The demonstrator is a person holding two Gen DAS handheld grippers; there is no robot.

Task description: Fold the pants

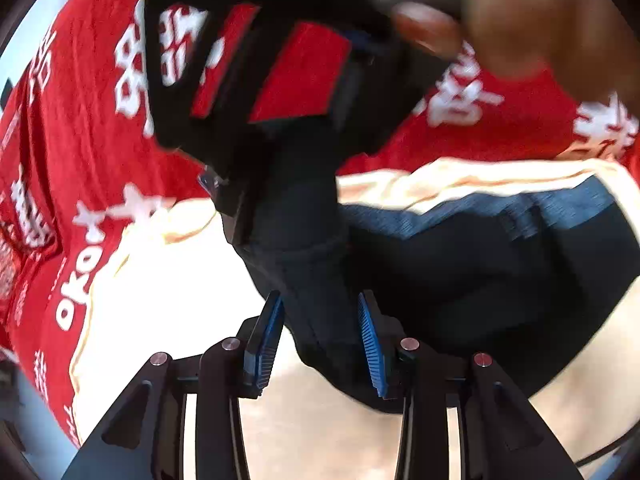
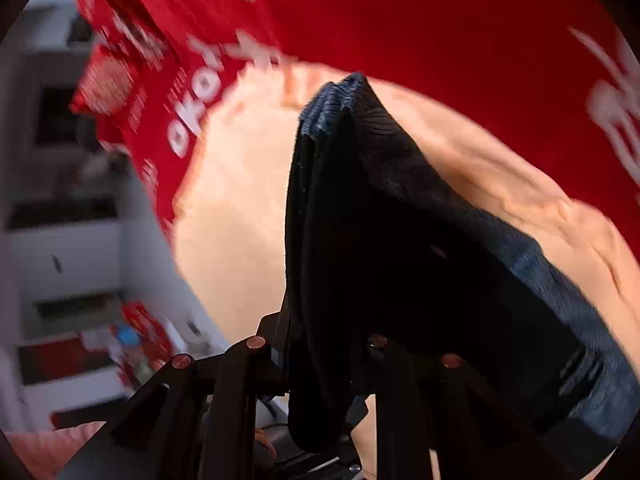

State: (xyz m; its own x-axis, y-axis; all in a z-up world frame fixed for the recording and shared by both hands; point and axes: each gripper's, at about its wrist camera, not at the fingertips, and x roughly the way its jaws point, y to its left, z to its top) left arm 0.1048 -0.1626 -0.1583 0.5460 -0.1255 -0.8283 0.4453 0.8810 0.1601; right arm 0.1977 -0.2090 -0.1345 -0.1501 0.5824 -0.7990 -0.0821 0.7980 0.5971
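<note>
Dark navy pants point(image 1: 480, 272) lie bunched on a cream cloth point(image 1: 168, 280). In the left wrist view a thick fold of them rises between the blue pads point(image 1: 264, 344) of my left gripper point(image 1: 320, 344), which is shut on it. My right gripper point(image 1: 260, 200), black with red panels, comes down from above onto the same fold, blurred. In the right wrist view the pants point(image 2: 400, 220) hang in a dark ridge between the fingers of my right gripper point(image 2: 324, 360), filling the gap and hiding its pads; it is shut on the fabric.
The cream cloth point(image 2: 240, 200) lies on a red cloth with white lettering point(image 1: 80, 140) point(image 2: 400, 20). A blurred hand point(image 1: 540, 20) shows at the top right of the left wrist view. White shelves point(image 2: 60, 220) and red boxes point(image 2: 140, 332) stand beyond the table's left edge.
</note>
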